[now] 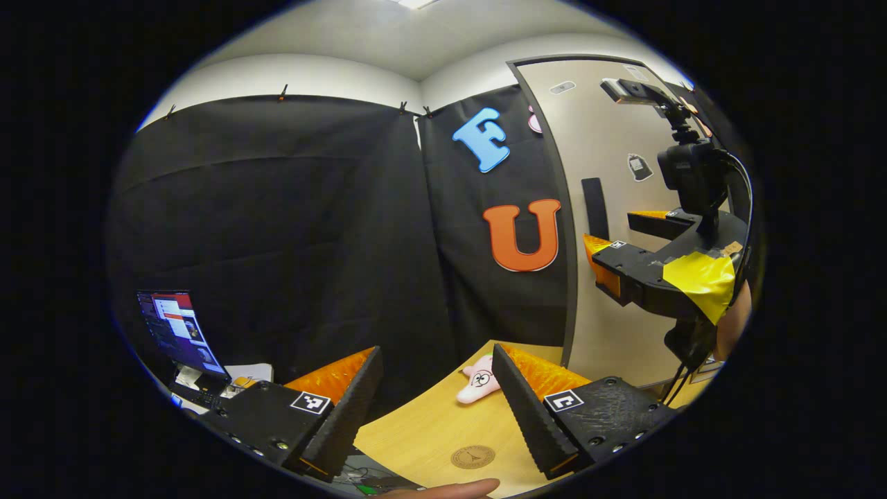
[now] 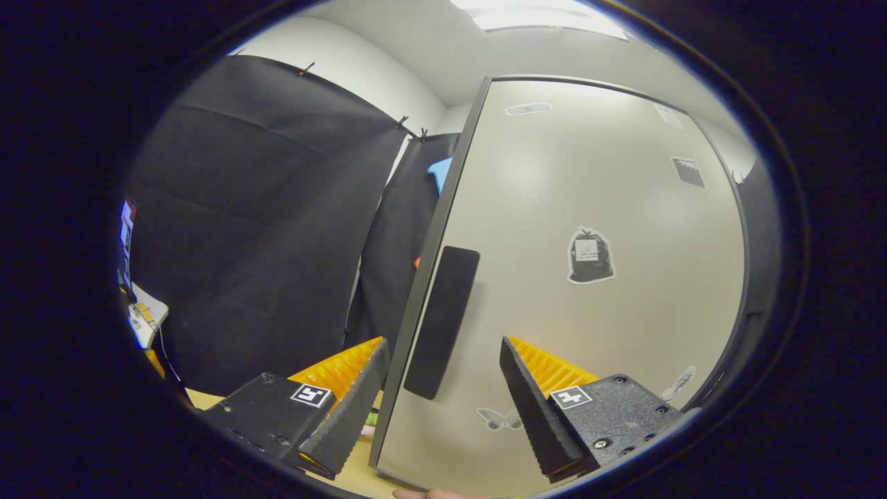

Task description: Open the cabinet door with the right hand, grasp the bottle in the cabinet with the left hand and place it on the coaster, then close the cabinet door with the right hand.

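Grey and smooth, the cabinet door [image 2: 589, 277] stands right in front of the right claw [image 2: 443, 388]. Its black handle [image 2: 443, 322] is a long bar that runs up and down, near the door's left edge. The handle sits just ahead of the gap between the two fingers, a bit left of the middle. The right claw is wide open and holds nothing. I think the door looks shut or almost shut, so opening it is the job to do now. One finger is already past the door's edge on the left, and the other is over the door's face. To my eye, the claw must go forward and take the bar from its two sides.

The left claw [image 1: 436, 395] is wide open too, with nothing in it. It hangs over the wooden counter [image 1: 423, 430], well away from the door. The round brown coaster [image 1: 472, 457] lies on the counter just below it, and a pink plush toy [image 1: 478, 379] lies a little farther off. The bottle must be behind the door; I cannot see it. So the right claw is much nearer the handle.
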Demonstrator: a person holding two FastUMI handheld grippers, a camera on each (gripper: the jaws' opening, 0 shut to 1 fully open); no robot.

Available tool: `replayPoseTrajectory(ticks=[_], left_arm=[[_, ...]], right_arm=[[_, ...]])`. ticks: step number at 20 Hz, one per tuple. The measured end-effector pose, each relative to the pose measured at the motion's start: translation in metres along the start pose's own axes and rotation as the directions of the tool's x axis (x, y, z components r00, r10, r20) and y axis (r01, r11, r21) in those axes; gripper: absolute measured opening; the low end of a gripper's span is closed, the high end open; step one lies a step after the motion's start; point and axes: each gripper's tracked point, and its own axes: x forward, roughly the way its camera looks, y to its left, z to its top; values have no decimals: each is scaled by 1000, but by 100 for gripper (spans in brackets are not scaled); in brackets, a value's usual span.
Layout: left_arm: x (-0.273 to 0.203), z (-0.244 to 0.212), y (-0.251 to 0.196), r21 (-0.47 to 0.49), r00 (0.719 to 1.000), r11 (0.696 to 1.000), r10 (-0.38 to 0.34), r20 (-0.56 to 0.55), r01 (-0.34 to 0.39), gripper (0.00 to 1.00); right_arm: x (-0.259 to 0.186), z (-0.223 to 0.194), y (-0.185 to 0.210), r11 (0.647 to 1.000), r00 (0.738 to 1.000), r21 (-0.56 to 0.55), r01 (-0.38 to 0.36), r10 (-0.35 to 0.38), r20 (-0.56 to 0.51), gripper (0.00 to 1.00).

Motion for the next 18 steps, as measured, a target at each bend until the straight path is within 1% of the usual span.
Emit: replayPoseTrajectory(ticks=[2,3,4,5,6,7,10,12,13,15,16,17,18], left_arm=[[-2,-5,9,3,999,999,32,-16,-32,96],[-4,-7,13,6,999,999,43,-22,-43,96],[-4,-9,17,11,998,999,52,-27,-52,96],[-3,-10,19,16,998,998,56,-31,-55,96],[-3,-11,20,19,998,998,58,-34,-57,96],[-3,-12,23,21,998,998,59,-36,-58,96],[-1,-13,25,10,998,999,51,-38,-51,96],[1,-13,21,4,999,999,32,-32,-32,96],[2,-12,20,3,999,1000,22,-28,-22,96],[5,-10,16,-3,1000,1000,-4,-16,4,96],[6,-9,13,-6,1000,1000,-16,-9,16,100],[9,-7,11,-8,1000,1000,-28,-3,28,96],[11,-7,9,-12,999,999,-39,2,39,96]], right_arm=[[13,-2,3,1000,1000,5,-6,6,-12,97],[18,1,-1,1000,1000,-14,20,-20,13,90],[20,9,-3,999,998,-32,44,-43,45,71],[21,10,-1,998,998,-48,52,-50,46,51],[21,9,-1,997,997,-53,62,-59,55,46],[21,8,-1,996,997,-55,64,-61,52,43],[22,9,0,997,998,-60,44,-42,40,41],[22,8,0,999,1000,-52,14,-12,28,37],[21,8,0,999,1000,-54,5,-4,19,32],[19,7,0,998,1000,-55,-4,4,-5,28],[19,7,1,999,1000,-44,-10,10,-17,28],[16,7,2,999,1000,-32,-14,13,-28,26],[15,7,2,999,999,-35,-17,16,-35,25]])
